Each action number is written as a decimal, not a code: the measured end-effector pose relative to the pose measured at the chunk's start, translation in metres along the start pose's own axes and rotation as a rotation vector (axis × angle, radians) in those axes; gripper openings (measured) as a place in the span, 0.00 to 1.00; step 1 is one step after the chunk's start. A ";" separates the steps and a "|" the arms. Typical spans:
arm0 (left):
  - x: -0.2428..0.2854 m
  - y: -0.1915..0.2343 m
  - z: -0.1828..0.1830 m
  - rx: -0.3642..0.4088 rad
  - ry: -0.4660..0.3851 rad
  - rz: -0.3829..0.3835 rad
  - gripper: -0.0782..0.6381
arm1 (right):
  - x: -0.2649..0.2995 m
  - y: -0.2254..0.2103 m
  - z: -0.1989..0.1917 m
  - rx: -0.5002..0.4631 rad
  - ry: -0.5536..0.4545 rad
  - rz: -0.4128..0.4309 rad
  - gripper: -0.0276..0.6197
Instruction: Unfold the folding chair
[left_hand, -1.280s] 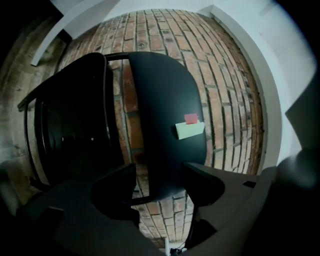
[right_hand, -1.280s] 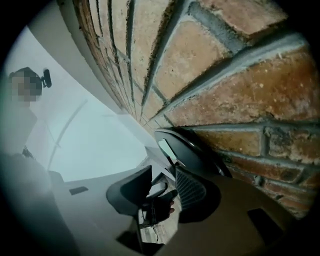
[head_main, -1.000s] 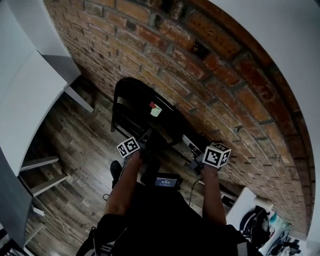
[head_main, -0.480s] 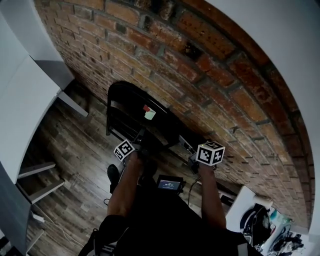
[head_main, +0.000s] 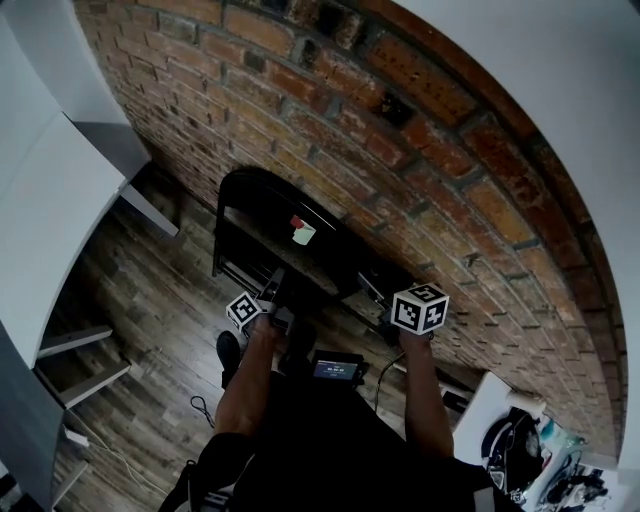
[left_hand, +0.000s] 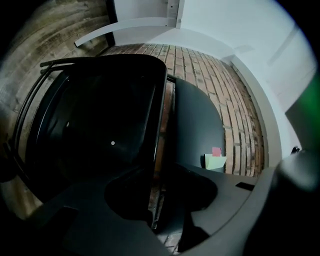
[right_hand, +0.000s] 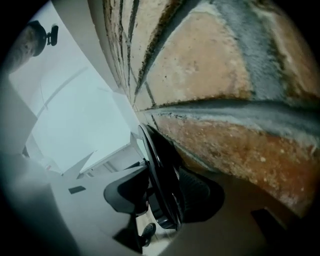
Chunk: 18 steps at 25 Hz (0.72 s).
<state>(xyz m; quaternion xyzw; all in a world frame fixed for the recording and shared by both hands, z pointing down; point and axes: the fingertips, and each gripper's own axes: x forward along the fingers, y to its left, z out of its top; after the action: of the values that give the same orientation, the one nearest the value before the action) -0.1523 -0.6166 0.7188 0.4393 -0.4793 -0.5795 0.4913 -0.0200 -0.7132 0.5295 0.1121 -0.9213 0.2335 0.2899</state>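
The folded black chair (head_main: 262, 215) leans against the brick wall (head_main: 420, 140) with a red and green note (head_main: 300, 230) stuck on it. My left gripper (head_main: 272, 292) is at the chair's near left edge. In the left gripper view the thin edge of the seat (left_hand: 100, 125) runs between the jaws of that gripper (left_hand: 157, 200). The jaws have just been closing and both pads sit against the edge. My right gripper (head_main: 378, 300) is at the chair's right side. Its jaws (right_hand: 160, 197) have just been opening, and the chair's black rim (right_hand: 157, 165) stands between them with a slit of light beside the left pad.
White furniture (head_main: 50, 200) with low shelves fills the left. A small device with a lit screen (head_main: 335, 368) and a cable (head_main: 200, 408) lie on the wooden floor by my shoe (head_main: 228, 350). Clutter (head_main: 525, 450) sits at the lower right.
My left gripper has rolled and shifted a little down and to the left along the chair's edge. The right gripper stays at the chair's right side.
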 end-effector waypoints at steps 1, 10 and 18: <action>-0.005 -0.002 -0.001 -0.006 0.005 -0.008 0.33 | 0.002 0.003 0.002 -0.025 0.005 -0.001 0.32; -0.041 -0.008 -0.002 0.016 0.062 -0.036 0.33 | 0.031 0.068 -0.004 -0.304 0.195 0.173 0.35; -0.066 -0.016 0.000 0.061 0.094 -0.051 0.33 | 0.080 0.133 -0.002 -0.399 0.367 0.426 0.34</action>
<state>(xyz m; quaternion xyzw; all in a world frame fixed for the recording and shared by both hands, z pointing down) -0.1463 -0.5507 0.7059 0.4930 -0.4618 -0.5557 0.4848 -0.1296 -0.6027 0.5292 -0.1855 -0.8840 0.1201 0.4119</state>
